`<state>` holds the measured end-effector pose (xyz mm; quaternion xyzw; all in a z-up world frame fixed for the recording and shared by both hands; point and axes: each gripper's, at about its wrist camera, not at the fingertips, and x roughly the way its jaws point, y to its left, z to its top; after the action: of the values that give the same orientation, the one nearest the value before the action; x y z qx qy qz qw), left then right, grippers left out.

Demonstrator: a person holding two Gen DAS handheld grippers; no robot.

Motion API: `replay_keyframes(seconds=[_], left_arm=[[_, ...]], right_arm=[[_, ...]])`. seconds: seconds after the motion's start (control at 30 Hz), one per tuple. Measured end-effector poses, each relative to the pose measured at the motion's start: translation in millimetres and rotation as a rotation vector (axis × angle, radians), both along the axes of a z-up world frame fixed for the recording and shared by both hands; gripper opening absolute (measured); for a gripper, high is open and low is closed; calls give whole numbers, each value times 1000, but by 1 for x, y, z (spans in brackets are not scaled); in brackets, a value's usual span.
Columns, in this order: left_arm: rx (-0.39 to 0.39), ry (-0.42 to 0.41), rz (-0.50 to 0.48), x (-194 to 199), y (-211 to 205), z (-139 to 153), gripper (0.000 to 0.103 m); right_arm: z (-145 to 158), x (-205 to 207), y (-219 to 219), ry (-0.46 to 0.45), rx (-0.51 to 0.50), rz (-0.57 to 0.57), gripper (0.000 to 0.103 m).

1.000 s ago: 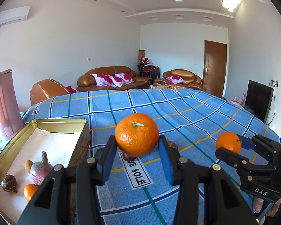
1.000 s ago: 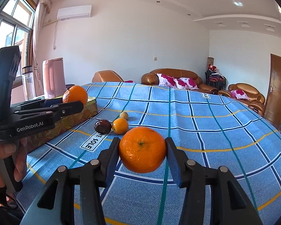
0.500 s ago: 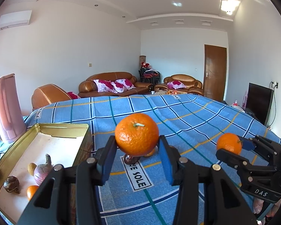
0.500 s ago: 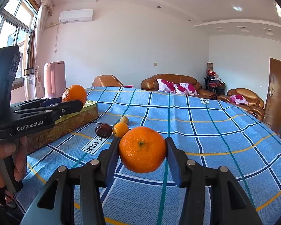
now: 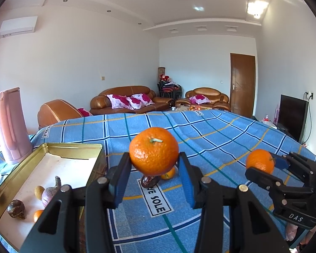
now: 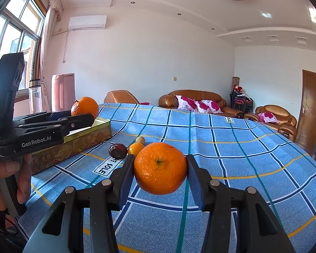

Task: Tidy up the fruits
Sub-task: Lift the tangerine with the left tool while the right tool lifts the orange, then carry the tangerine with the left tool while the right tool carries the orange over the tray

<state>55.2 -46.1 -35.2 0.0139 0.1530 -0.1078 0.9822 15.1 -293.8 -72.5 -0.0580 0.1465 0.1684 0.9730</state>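
Tin tray [image 5: 14, 181] at 9 o'clock on worktop [image 5: 221, 139], already collecting small fruits; likely drop spot.
Left tool [image 5: 153, 168] pinching orange [image 5: 153, 150], raised level, aimed 12 o'clock, just right of tray.
Loose fruits [image 6: 126, 148] on cloth, awaiting pickup.
Right tool [image 6: 160, 175] pinching second orange [image 6: 160, 167], held level at 3 o'clock.

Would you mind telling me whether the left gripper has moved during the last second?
Yes. The left gripper, shut on its orange, has tilted upward: in its view the gold tin and sofa sit lower and more ceiling shows.
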Motion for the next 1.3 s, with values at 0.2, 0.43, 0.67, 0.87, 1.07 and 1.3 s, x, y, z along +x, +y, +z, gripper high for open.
replay_keyframes(seconds=[0.2,0.43,0.67,0.87,1.07,1.3], left_arm=[[7,-18,13,-4,0,1,47],[17,-43,23,-9,-3,3,47],[20,-68,25,-14,-4,5,47],[30,-101,33,-21,-6,6,47],[35,-116,36,-24,-6,8,46],[44,-125,35,-26,-7,9,47]], right_arm=[[2,-3,0,-19,4,3,50],[3,-6,0,-47,7,4,50],[3,-12,-1,-80,14,14,50],[4,-18,-1,-116,22,29,50],[5,-21,-2,-134,26,38,50],[6,-19,-2,-126,28,39,50]])
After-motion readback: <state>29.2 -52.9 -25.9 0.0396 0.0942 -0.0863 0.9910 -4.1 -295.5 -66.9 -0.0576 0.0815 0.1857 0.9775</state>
